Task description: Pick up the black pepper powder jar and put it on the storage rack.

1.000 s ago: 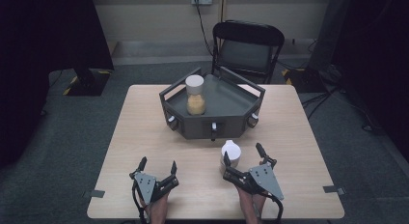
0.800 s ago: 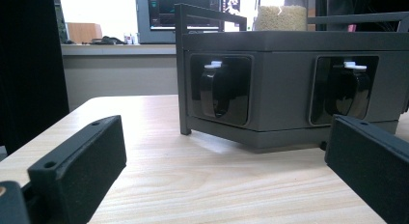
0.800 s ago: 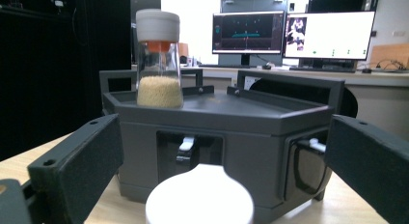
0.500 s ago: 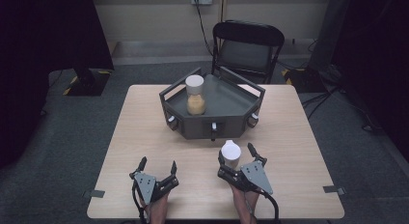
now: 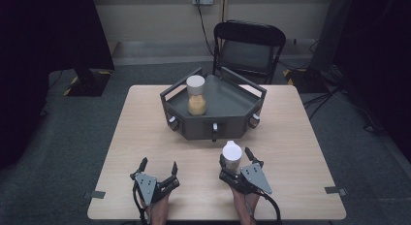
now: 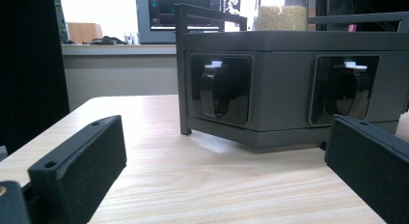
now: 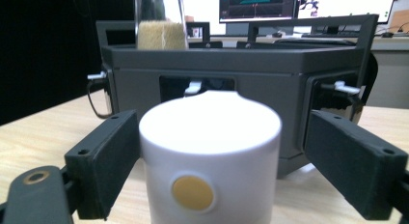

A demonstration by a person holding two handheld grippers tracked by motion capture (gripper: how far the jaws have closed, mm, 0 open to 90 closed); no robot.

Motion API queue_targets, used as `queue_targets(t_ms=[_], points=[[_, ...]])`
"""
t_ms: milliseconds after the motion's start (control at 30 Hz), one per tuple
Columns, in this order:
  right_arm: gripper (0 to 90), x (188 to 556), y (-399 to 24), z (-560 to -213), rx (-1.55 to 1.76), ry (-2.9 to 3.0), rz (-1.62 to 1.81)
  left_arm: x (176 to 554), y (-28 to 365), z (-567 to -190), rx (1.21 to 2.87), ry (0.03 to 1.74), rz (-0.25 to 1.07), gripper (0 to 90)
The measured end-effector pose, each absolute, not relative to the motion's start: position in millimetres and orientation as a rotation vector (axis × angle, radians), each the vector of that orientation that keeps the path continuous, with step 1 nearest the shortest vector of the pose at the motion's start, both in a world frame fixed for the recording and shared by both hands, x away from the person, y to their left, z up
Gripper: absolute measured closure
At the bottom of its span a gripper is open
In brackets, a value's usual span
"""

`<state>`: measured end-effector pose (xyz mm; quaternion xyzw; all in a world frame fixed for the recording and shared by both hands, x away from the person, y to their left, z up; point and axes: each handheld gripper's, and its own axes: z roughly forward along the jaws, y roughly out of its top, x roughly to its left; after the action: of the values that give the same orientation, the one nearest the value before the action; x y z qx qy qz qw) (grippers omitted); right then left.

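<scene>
A white cup point(image 5: 232, 154) with a yellow dot on its side point(image 7: 193, 192) stands on the table in front of the dark tray point(image 5: 213, 125). My right gripper point(image 5: 235, 156) straddles it. Its jaws have just been closing with the cup between them. In the right gripper view the left pad point(image 7: 108, 156) is almost at the cup's wall, while a gap remains at the right pad point(image 7: 349, 159). My left gripper point(image 5: 159, 164) rests open near the front edge, with nothing between its jaws point(image 6: 222, 161). A clear jar of tan grains point(image 5: 196, 96) with a white lid stands in the tray.
The six-sided tray point(image 6: 289, 45) has a raised rail and small white-tipped latches in recesses on its sides point(image 7: 340, 86). A black folding chair point(image 5: 249, 45) stands beyond the table's far edge. Bare wood lies between the two grippers.
My right gripper has shifted slightly left and forward so the white cup now sits between its jaws, and the jaws have narrowed. The left gripper has stayed put.
</scene>
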<state>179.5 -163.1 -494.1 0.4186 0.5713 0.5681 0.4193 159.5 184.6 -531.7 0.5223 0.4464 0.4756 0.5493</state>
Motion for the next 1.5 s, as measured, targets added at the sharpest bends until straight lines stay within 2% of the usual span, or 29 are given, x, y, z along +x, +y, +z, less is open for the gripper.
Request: queue_targets(t_ms=[733, 1500], points=[[28.6, 185.8, -157.8, -499.4, 1.079, 1.493, 1.394, 159.5, 184.6, -531.7, 1.236, 1.057, 1.126, 0.4], [30.5, 183.4, -158.8, -492.6, 1.095, 1.476, 1.392, 159.5, 184.6, -531.6, 1.237, 1.057, 1.126, 0.4]])
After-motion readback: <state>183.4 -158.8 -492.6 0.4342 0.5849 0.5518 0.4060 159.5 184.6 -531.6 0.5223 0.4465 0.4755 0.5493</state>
